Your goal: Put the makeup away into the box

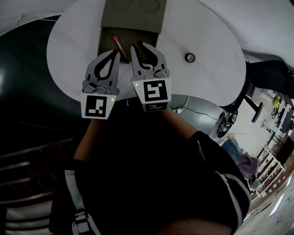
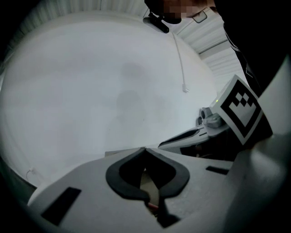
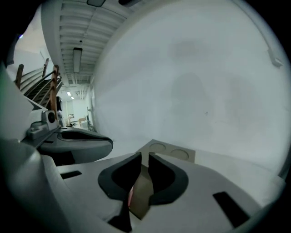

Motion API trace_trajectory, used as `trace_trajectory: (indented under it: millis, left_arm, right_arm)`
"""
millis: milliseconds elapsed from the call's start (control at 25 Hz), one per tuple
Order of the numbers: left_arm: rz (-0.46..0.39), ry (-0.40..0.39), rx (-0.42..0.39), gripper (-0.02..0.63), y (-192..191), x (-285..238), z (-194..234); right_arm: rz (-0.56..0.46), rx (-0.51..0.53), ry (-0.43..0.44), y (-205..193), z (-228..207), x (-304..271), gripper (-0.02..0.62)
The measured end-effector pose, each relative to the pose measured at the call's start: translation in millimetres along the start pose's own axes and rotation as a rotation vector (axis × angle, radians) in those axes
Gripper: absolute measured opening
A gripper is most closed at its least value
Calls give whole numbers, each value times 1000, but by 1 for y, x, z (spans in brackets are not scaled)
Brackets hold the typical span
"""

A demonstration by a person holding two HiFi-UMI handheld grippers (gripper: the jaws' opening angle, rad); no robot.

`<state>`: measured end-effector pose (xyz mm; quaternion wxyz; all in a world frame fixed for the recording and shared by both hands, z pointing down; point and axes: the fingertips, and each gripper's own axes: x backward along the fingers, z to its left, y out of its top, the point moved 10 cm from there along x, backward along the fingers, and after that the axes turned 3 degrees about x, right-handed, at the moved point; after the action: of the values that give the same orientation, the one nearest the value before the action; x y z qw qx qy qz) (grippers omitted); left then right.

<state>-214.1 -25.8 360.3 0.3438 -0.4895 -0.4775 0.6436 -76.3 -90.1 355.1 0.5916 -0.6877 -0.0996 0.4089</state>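
A pink stick (image 1: 117, 42) of makeup lies slanted in the box (image 1: 138, 36), near its left wall. Its near end runs down between the two grippers' tips. The box is cardboard and open. Its lid (image 1: 133, 13), marked with two circles, is folded back on the far side. It stands on the round white table (image 1: 206, 32), straight beyond the grippers.

The left gripper (image 1: 115, 51) (image 2: 144, 149) hangs over the box's near left corner with its tips closed on each other and nothing between them. Through the gap behind the tips, only cardboard and a bit of red show.

The right gripper (image 1: 143, 47) (image 3: 145, 154) is just beside it, over the box's near edge. Its jaws stand a narrow slit apart and hold nothing.

A small round dark thing (image 1: 190, 57) sits alone on the table, well to the right of the box, toward the right edge.
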Motion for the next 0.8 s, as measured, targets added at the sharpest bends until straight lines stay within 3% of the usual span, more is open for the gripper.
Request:
trace_trajectory:
  millis: [320, 520, 800]
  left_arm:
    - [-112, 5, -70, 6, 46, 6, -27]
    - [-136, -5, -109, 6, 72, 7, -48]
    - [-166, -83, -153, 6, 97, -5, -87]
  right_arm:
    - [-153, 2, -97, 34, -17, 75, 26]
    - [-212, 28, -155, 42, -28, 110, 23]
    - [-250, 1, -279, 41, -60, 157, 23]
